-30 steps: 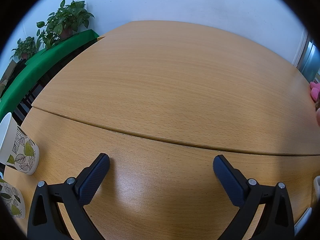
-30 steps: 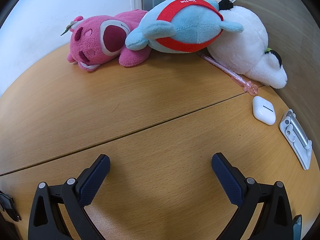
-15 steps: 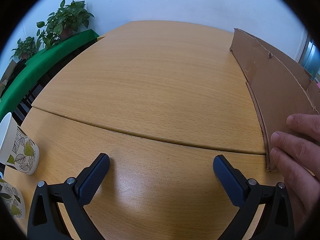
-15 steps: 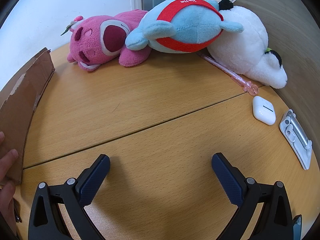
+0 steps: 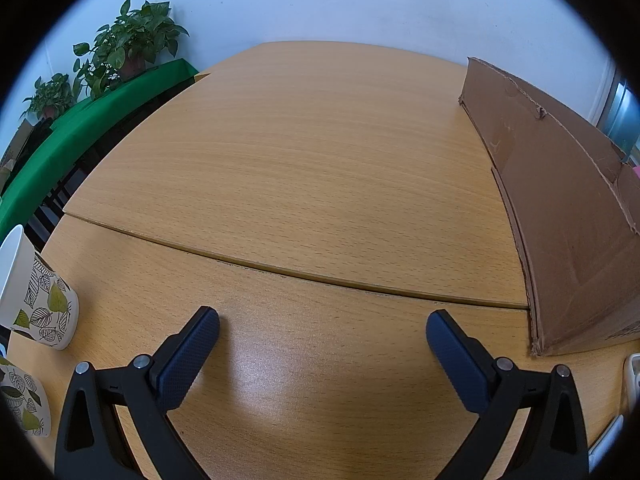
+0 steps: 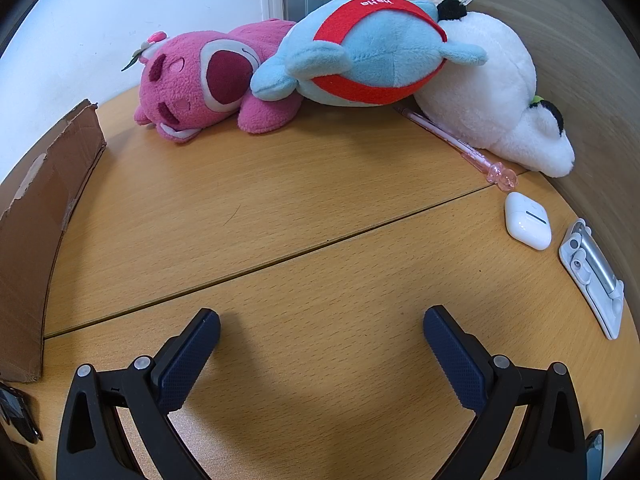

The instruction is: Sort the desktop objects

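Left hand-held gripper (image 5: 322, 330) is hovering over the wooden counter (image 5: 304, 168), jaws spread wide, gripping nothing. Right hand-held gripper (image 6: 321, 328) is doing the same, wide apart and empty. Cardboard box (image 5: 560, 216) is standing at 3 o'clock of the left view. Two leaf-print cups (image 5: 44, 304) are sitting at 9 o'clock. In the right view, pink plush (image 6: 208, 80), blue plush (image 6: 368, 52) and white plush (image 6: 492, 92) are piling up at 12 o'clock; pink pen (image 6: 460, 144), white earbud case (image 6: 527, 220) and silver clip (image 6: 594, 276) are lying at 2–3 o'clock.
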The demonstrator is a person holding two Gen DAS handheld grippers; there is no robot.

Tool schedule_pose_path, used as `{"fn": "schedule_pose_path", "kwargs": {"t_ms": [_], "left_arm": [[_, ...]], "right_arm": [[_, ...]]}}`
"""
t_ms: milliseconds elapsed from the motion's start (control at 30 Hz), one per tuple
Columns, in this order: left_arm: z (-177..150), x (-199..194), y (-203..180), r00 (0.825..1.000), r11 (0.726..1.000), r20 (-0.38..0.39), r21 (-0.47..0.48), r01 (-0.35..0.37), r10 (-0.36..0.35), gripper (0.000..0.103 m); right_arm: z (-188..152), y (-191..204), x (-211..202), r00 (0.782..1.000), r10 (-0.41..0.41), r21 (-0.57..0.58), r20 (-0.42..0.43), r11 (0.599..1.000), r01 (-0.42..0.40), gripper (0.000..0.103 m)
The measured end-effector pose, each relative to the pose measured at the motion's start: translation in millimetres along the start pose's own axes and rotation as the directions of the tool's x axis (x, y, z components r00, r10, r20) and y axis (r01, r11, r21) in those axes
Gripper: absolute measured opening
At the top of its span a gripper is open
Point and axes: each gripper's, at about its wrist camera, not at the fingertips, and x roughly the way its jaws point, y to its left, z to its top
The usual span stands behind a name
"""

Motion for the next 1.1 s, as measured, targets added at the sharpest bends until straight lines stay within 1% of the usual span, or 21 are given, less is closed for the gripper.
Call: {"fn": "schedule_pose_path", "kwargs": {"t_ms": [400, 667, 767, 800, 867, 900, 933, 967, 1000, 1033, 1067, 1100], "left_arm": [[1, 0, 1, 1.0, 1.0, 0.0, 0.0, 0.0, 0.0, 0.103], [1, 0, 0, 1.0, 1.0, -0.001, -0.005, -0.002, 0.002, 0.103], [0, -1, -1, 1.0, 1.0, -0.001, -0.012, -0.01, 0.01, 0.103], [-3, -4, -2, 1.0, 1.0, 0.0, -0.014, -0.015, 0.015, 0.103], [-10, -13, -6, 0.999, 0.999, 0.017, 0.002, -0.04, 0.04, 0.101], [-15, -22, -10, 0.997, 0.998, 0.04, 0.024, -0.06, 0.059, 0.1], [-22, -37, -18, 0.994, 0.995, 0.082, 0.061, -0.073, 0.068, 0.1], [-25, -51, -23, 0.991, 0.993, 0.12, 0.09, -0.076, 0.065, 0.1], [-31, -70, -32, 0.985, 0.99, 0.161, 0.114, -0.077, 0.059, 0.1], [-35, -90, -40, 0.981, 0.99, 0.19, 0.124, -0.067, 0.043, 0.1], [-39, -108, -47, 0.977, 0.991, 0.21, 0.123, -0.044, 0.018, 0.1], [-44, -127, -53, 0.973, 0.993, 0.231, 0.115, -0.006, -0.021, 0.101]], "right_arm": [[0, 0, 0, 1.0, 0.003, -0.004, 0.0, 1.0, -0.003, 0.103], [2, 3, 1, 1.0, -0.024, 0.032, -0.001, 0.999, 0.024, 0.103], [0, 3, -2, 0.999, -0.018, 0.026, -0.041, 0.999, 0.019, 0.103], [-1, 5, -4, 0.998, -0.005, 0.01, -0.063, 1.0, 0.005, 0.103], [-12, 6, -10, 0.998, 0.008, -0.003, -0.062, 1.0, -0.008, 0.103], [-22, 12, -19, 0.999, 0.022, -0.024, -0.038, 0.999, -0.023, 0.103], [-28, 18, -27, 1.0, 0.022, -0.06, -0.013, 0.998, -0.022, 0.103], [-38, 29, -43, 0.999, -0.007, -0.13, 0.037, 0.992, 0.012, 0.103], [-48, 42, -62, 0.994, -0.041, -0.195, 0.097, 0.979, 0.059, 0.103], [-57, 53, -82, 0.987, -0.061, -0.243, 0.152, 0.965, 0.097, 0.103], [-62, 64, -99, 0.979, -0.066, -0.274, 0.194, 0.954, 0.119, 0.103], [-68, 76, -120, 0.973, -0.041, -0.297, 0.228, 0.949, 0.109, 0.103]]}}
